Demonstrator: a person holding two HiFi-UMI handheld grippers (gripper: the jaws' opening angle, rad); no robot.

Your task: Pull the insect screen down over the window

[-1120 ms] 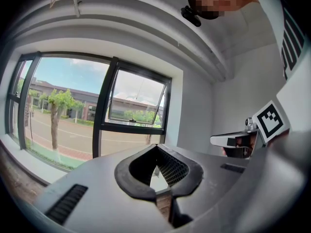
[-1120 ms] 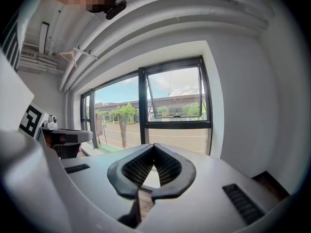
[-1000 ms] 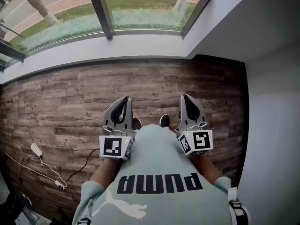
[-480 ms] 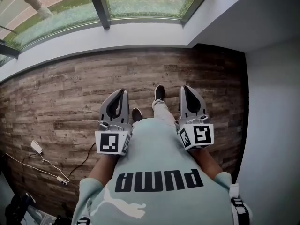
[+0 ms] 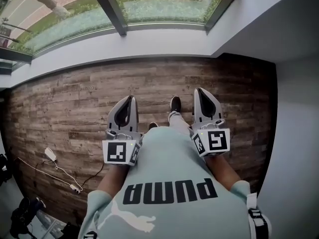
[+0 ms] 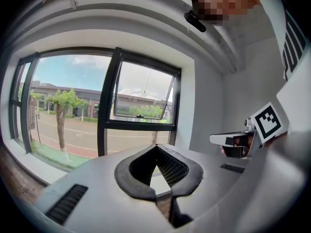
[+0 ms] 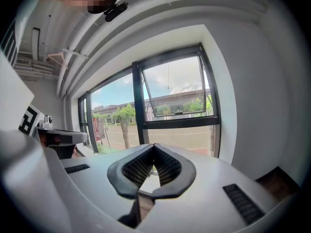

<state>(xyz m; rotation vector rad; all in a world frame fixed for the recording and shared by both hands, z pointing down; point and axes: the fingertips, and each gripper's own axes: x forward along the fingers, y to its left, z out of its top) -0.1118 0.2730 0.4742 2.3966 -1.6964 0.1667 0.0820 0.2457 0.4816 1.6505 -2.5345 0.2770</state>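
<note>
Head view: the left gripper (image 5: 130, 98) and right gripper (image 5: 200, 90) are pointing at the window (image 5: 149, 14), clenched, empty and well apart from it.

Left gripper view: a tilted-open sash (image 6: 146, 98) may be threatening to snag the screen.

Right gripper view: the insect screen is not showing, so clenched jaws are risking missing its pull.

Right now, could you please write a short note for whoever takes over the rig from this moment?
Left tongs: shut, empty, pointing towards the window.
Right tongs: shut, empty, beside the left.
Window: ahead across the wooden floor, probably not within reach. Its small upper sash is tilted open. No insect screen shows over the glass.
Done: nothing yet.
Left: get to the window, find the insect screen's pull, grip it and draw the screen down.
</note>
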